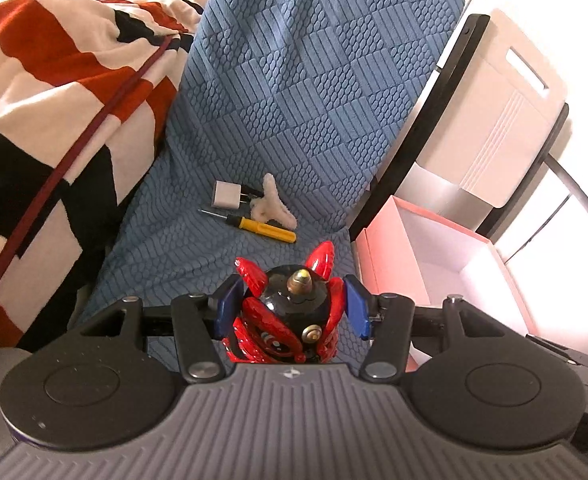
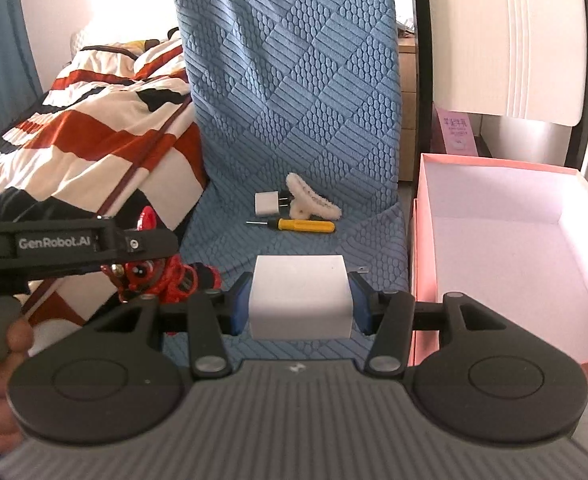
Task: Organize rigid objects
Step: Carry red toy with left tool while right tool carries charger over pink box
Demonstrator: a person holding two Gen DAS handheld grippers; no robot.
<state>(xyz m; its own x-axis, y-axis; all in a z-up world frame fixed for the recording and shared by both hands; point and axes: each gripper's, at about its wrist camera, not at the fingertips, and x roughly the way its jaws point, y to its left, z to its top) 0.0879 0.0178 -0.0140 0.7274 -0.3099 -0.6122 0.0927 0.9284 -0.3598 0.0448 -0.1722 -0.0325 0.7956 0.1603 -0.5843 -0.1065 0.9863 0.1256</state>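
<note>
Now, biggest first: the pink box (image 2: 494,248) sits open and bare just right of the blue textured mat (image 2: 294,100), thin card walls by the look of it, so things should be lowered in, not dropped. Next in size, the white block (image 2: 301,298) is clamped square between the right gripper (image 2: 301,300) fingers, which press its two flat sides above the mat; it looks stiff and light, probably a charger, with smooth faces that could slide, so flat-side pressure is the sound hold. Over on the left gripper (image 1: 291,306), the fingers close narrow around the red and black toy (image 1: 289,312), held above the mat's near edge; hard glossy plastic with thin red fins, likely brittle, so the round body is the place to pinch. Still lying together mid-mat: the fuzzy hair clip (image 1: 271,204), springy, and touching it the yellow screwdriver (image 1: 261,227), slim and prone to roll, best taken across the handle; smallest, the white plug adapter (image 1: 227,195), boxy and easy.
</note>
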